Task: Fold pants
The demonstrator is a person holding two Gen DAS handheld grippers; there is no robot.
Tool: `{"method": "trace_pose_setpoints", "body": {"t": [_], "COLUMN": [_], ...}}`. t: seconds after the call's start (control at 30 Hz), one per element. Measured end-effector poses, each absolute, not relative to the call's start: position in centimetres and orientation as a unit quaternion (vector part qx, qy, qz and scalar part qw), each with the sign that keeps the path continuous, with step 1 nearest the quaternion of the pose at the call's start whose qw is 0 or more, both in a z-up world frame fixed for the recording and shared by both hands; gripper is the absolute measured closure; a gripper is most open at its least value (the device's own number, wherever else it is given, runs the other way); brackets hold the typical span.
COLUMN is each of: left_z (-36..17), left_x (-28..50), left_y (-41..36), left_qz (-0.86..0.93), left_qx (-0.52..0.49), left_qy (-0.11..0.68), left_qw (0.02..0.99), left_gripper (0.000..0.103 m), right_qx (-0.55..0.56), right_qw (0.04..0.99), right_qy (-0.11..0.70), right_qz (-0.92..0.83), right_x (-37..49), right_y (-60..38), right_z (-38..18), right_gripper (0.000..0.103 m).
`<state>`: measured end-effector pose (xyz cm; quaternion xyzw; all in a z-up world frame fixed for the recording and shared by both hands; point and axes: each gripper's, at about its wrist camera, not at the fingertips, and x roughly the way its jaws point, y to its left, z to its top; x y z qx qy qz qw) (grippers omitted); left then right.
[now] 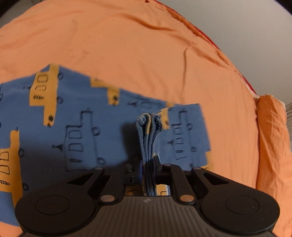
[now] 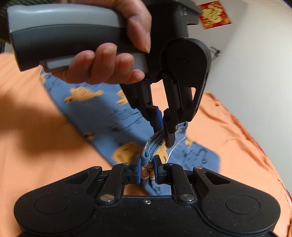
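red wall sign [image 2: 214, 14], gold character, unreadable

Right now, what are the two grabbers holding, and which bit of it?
Both hold the blue pants. The left gripper and right gripper each pinch a bunched, layered edge, close together, above the orange sheet.

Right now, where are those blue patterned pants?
The pants lie spread on the orange bedsheet. In the right wrist view, one bunched edge is pinched by both the right gripper and the left gripper, close together.
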<state>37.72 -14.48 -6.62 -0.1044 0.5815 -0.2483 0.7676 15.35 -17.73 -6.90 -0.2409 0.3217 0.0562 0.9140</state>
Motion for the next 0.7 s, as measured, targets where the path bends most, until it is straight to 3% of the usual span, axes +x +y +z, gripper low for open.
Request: {"method": "trace_pose_setpoints", "body": {"t": [0.23, 0.7], "left_z": [-9.0, -8.3], "left_x": [37.6, 37.3], "left_y": [-12.7, -13.2], "left_qz": [-0.269, -0.262], "left_qx": [-0.158, -0.132], "left_qy": [0.56, 0.558], "left_qw": [0.768, 0.777], "left_gripper": [0.089, 0.089], "right_qx": [-0.242, -0.23], "right_qw": [0.917, 0.922], "right_qy": [0.312, 0.305], "right_qz": [0.059, 0.056], "right_x": [15.5, 15.5], "right_y": [-17.0, -17.6], "right_z": [-9.9, -10.3], "right_gripper": [0.086, 0.086]}}
